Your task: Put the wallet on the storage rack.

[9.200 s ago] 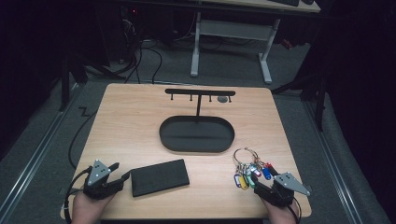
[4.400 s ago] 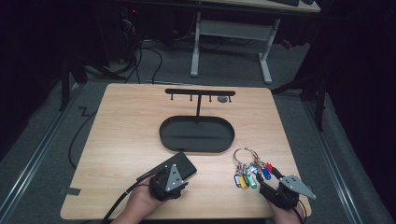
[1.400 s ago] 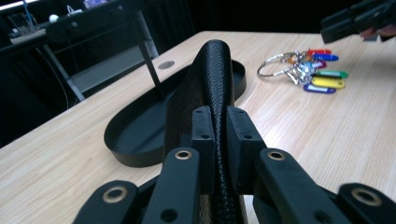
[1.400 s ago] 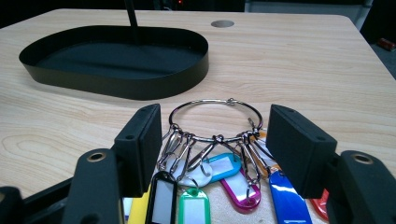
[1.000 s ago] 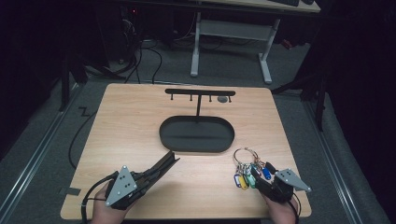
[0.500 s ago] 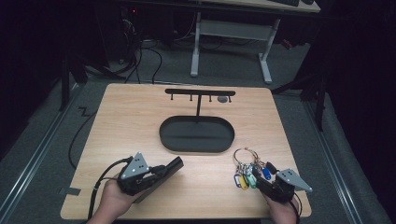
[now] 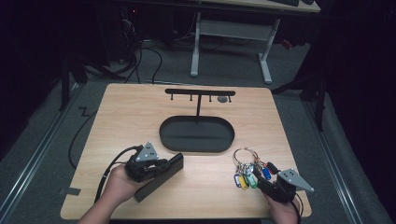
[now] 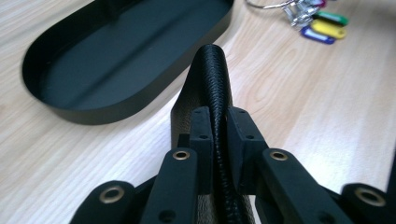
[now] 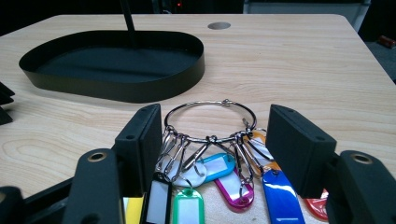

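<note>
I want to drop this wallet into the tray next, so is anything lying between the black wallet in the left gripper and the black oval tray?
Nothing visible does. The black leather wallet, clamped in the left gripper, faces bare wood up to the black oval tray. The ring of coloured key tags lies off to one side.

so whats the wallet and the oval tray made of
The wallet looks like black leather or an imitation: its edge shows a fine pebbled grain. The oval tray looks like thin matte black metal, going by its slim, crisp wall, though plastic is possible.
</note>
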